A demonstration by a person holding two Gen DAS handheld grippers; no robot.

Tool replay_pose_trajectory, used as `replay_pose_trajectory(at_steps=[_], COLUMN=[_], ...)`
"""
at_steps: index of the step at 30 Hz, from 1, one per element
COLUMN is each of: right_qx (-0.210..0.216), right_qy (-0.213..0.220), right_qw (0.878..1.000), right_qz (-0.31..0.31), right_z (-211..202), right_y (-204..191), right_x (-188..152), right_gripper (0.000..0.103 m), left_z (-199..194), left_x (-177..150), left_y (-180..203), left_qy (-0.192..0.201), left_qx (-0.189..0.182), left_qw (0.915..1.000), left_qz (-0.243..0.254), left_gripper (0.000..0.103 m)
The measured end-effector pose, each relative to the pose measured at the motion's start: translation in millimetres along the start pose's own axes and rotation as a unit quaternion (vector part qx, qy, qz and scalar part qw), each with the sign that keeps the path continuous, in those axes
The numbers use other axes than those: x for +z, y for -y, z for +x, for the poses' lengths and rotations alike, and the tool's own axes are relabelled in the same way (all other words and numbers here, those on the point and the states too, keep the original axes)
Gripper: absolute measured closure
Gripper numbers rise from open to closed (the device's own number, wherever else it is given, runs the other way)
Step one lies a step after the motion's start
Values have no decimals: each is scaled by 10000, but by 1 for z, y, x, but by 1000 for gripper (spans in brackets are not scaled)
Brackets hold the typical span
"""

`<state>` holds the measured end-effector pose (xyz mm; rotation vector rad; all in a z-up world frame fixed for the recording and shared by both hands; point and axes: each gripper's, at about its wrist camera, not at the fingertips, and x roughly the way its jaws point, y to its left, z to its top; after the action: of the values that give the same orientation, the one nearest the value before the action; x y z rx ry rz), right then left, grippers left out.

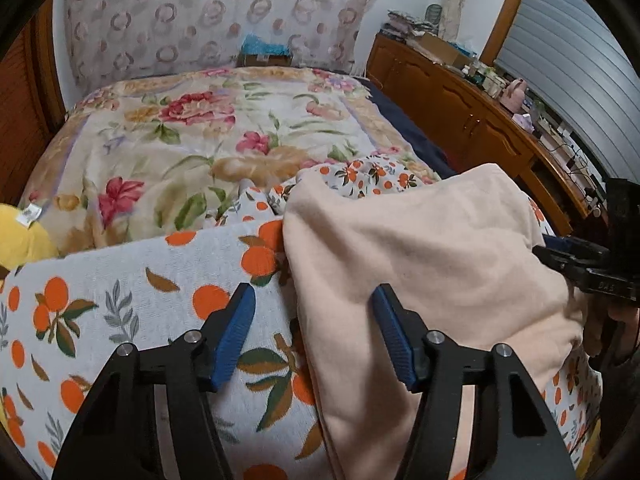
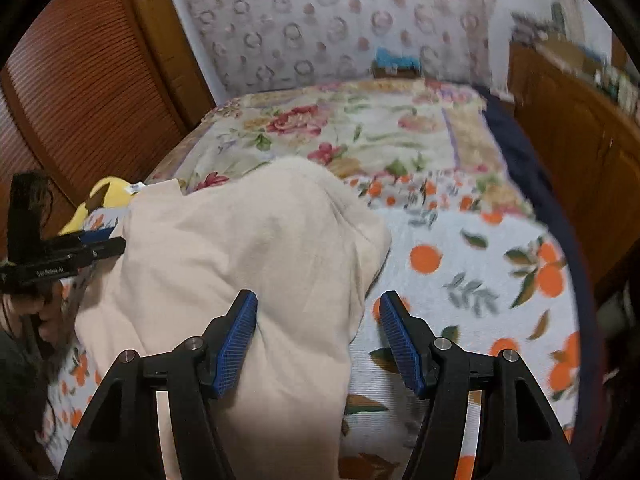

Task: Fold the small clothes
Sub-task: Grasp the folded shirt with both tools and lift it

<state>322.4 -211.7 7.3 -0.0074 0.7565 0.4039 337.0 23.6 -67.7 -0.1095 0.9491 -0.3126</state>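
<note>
Where the peach garment (image 1: pixel 420 264) ends, orange-print towel (image 1: pixel 120 304) lies bare.

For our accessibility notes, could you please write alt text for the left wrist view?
The open left gripper hovers over the edge of a pale peach garment lying on an orange-print cloth on a bed. The right gripper enters from the right edge; a floral blanket lies beyond.

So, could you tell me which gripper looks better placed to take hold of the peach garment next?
Probably the left gripper: its open jaws straddle the peach garment's edge. The right gripper has mostly orange-print towel between its jaws.
</note>
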Motion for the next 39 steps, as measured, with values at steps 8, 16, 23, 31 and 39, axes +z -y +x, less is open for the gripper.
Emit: replay_pose_trajectory(at_steps=[8,16,23,31,39], right_qx=[285,694,766,1135,1535], right_qy=[13,182,949,1143,915], right_qw=[9996,9963,9864,9678,9380], right_qz=[-63,-465,-1101,-1935,-2969], right_z=[0,-11,-58,-49,24], right_y=[-3,2,-31,-94,-194], right_x=[-2,0,10,45,100], right_gripper=[53,88,90,90,90], left_z=[2,-31,-113,-183,-212], left_x=[0,-4,-24,-74,-135], left_y=[11,21,26,-23,-90], left_qy=[-59,223,1007,1597,1842], left_qx=[-467,-711,-609,87,985], left_qw=[9989,9971,9930,9862,9701], left_qz=[73,125,89,-419,-1237], left_gripper=[82,93,94,94,94])
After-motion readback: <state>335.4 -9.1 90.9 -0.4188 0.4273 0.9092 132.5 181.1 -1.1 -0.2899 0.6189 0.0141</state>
